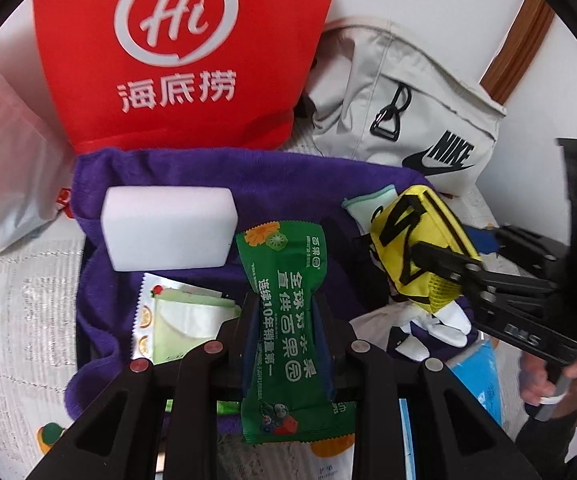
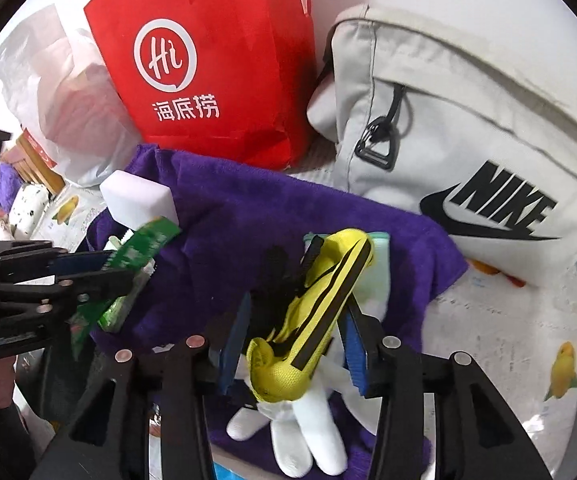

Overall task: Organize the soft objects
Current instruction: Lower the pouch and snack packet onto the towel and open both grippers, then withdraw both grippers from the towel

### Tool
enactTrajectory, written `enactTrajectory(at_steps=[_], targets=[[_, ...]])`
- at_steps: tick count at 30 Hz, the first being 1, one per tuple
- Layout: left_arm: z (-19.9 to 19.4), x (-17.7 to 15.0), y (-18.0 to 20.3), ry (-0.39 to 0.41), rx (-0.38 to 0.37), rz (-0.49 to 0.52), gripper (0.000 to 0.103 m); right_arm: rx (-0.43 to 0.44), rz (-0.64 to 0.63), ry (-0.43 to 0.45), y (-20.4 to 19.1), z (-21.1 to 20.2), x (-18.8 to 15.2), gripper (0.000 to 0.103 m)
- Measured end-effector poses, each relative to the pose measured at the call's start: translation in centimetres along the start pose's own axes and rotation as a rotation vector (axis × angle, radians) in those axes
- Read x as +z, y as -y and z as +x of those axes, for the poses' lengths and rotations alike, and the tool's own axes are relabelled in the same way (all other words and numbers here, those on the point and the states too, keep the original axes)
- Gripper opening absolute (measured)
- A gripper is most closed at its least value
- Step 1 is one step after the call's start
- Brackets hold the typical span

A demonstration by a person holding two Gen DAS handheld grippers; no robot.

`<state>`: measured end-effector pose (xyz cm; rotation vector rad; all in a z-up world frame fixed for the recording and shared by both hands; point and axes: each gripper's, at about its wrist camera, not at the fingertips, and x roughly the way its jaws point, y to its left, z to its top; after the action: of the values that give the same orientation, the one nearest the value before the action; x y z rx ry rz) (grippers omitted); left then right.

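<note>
- At the far left a clear plastic bag (image 1: 4, 160) slumps on the printed table cover (image 1: 28, 280), and a red paper bag (image 1: 176, 52) stands behind the purple towel (image 1: 288, 184).
- A white sponge block (image 1: 168, 232) lies on the towel's left part, with a flat wet-wipe packet (image 1: 176, 320) just in front of it.
- The left gripper (image 1: 286, 312) is clenched on a green snack packet (image 1: 284, 304); both pads pinch its waist and the wrapper narrows there. The packet hangs over the towel, between the sponge and the pouch.
- Risk here: the wrapper is slick and gripped thin, so it could slide through the pads, or its contents could be crushed if the pinch tightens.
- Right of centre, the right gripper (image 2: 296, 332) straddles a yellow pouch (image 2: 316, 308). Its jaws stand apart, and the right wrist view shows a gap on each side of the pouch, so the pouch looks released.
- The pouch lies over a white glove (image 2: 300, 428) and against a pale cloth (image 2: 372, 276) on the towel's right part.
- Risk here: the pouch leans on the glove fingers and may roll off the towel, or a strap may catch on a finger of the gripper as it lifts.
- A grey backpack (image 2: 468, 120) stands at the far right, near the towel; the two grippers work near each other and could bump.
</note>
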<state>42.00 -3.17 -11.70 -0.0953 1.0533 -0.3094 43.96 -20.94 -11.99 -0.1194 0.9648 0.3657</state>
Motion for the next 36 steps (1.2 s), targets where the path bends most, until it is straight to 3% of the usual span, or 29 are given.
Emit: enactTrajectory(at_steps=[2,13,16,18,19,27,32,36], targets=[[0.7,0.1,-0.1,-0.007,0.009,-0.004,0.026,-0.006,-0.006,0.004,0.3,-0.5,-0.2,0.055],[1.9,0.5,-0.3,-0.019,0.016,-0.003,0.031,-0.082,0.004,0.055,1.3,-3.7,-1.8,0.062],[2.0,0.7,-0.2,-0.015,0.018,0.008,0.039,-0.074,0.015,0.064,1.1,-4.4,-2.2,0.062],[1.6,0.8,0.0,0.005,0.022,0.015,0.056,-0.076,0.015,0.066,0.8,-4.8,-2.5,0.062],[1.3,0.8,0.1,0.022,0.026,0.017,0.059,-0.077,0.015,0.066,0.6,-5.0,-2.6,0.062],[-1.8,-0.1,0.0,0.055,0.045,0.021,0.059,-0.063,0.053,0.083,-0.3,-6.8,-4.2,0.062],[-5.3,-2.1,0.7,0.120,0.079,0.055,0.059,-0.058,0.095,0.107,-1.1,-8.8,-5.7,0.062],[-7.9,-4.2,1.2,0.126,0.050,0.058,0.059,-0.048,0.126,0.122,-1.9,-10.6,-7.6,0.062]])
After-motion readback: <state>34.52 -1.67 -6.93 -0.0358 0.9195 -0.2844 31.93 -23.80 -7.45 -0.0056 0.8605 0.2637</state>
